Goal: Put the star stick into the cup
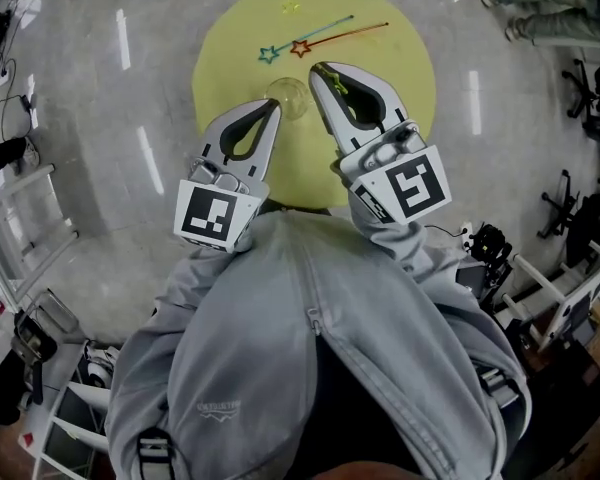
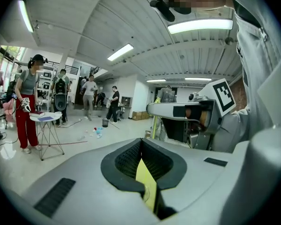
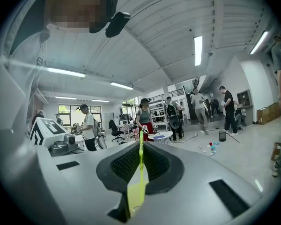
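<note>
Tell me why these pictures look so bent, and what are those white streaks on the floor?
Head view: the wide lens curves the room's edges, and the white streaks are lamp glare on the glossy floor. Left gripper view: dark rounded corners and a glaring strip light. Right gripper view: the same bulge, and the green stick in the hand-held gripper looks soft up close.
</note>
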A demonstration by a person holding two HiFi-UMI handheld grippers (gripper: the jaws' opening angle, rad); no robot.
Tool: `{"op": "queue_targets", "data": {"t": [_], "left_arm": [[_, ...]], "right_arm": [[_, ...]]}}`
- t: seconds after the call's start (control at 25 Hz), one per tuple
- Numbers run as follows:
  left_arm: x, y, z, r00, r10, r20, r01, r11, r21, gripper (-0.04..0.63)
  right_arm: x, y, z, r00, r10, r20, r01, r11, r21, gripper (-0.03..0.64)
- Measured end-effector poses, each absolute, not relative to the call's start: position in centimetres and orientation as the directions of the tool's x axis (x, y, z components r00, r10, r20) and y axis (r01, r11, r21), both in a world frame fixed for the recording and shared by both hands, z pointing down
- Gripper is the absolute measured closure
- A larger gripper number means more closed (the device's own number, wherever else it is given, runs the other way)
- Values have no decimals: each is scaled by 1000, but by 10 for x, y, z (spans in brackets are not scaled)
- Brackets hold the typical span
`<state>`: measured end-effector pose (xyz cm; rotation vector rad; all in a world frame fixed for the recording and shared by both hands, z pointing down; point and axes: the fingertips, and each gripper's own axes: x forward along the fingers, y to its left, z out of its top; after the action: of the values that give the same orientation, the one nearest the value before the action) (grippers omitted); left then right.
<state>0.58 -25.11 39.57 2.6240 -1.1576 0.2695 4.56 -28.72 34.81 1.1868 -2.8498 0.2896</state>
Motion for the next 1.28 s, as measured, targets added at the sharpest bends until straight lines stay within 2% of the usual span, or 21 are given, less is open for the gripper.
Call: {"op": "queue_targets", "data": {"t": [0.52, 1.28], "left_arm": [[-5, -261, 472, 665, -645, 376, -739, -639, 212, 578], [-17, -263, 496, 661, -628, 411, -741, -635, 221, 578]], "right_arm": [[30, -305, 415, -702, -692, 170, -712, 680, -173, 580], [16, -316, 468, -696, -677, 240, -718, 652, -243, 580]]}}
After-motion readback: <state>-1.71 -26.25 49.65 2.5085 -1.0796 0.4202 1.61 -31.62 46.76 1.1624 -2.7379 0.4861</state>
